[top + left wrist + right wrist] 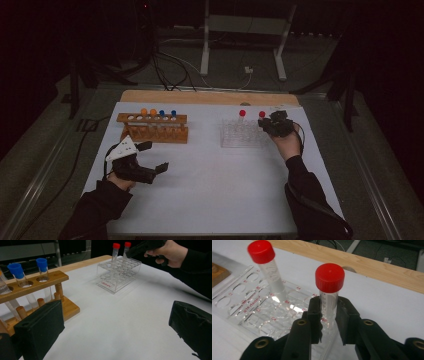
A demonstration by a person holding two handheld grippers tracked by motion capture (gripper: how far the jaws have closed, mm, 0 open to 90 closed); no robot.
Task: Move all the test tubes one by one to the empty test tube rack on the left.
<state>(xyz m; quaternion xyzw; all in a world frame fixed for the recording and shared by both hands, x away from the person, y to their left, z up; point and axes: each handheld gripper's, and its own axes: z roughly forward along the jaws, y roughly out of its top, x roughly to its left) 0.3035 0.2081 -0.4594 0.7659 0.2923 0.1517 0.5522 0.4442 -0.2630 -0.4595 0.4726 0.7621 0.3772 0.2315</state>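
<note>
Right gripper (329, 315) pinches a red-capped tube (329, 293) standing upright in the clear plastic rack (239, 302), at its near corner; pads press both sides. A second red-capped tube (268, 267) stands behind it. Left gripper (150, 162) hovers with jaws spread wide and nothing between them, near the wooden rack (152, 127) of orange- and blue-capped tubes. The right gripper view reads the rack's red slot labels.

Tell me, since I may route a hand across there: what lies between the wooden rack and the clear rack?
Only bare white table separates the wooden rack from the clear rack; the high view shows it, and the left gripper view agrees.
</note>
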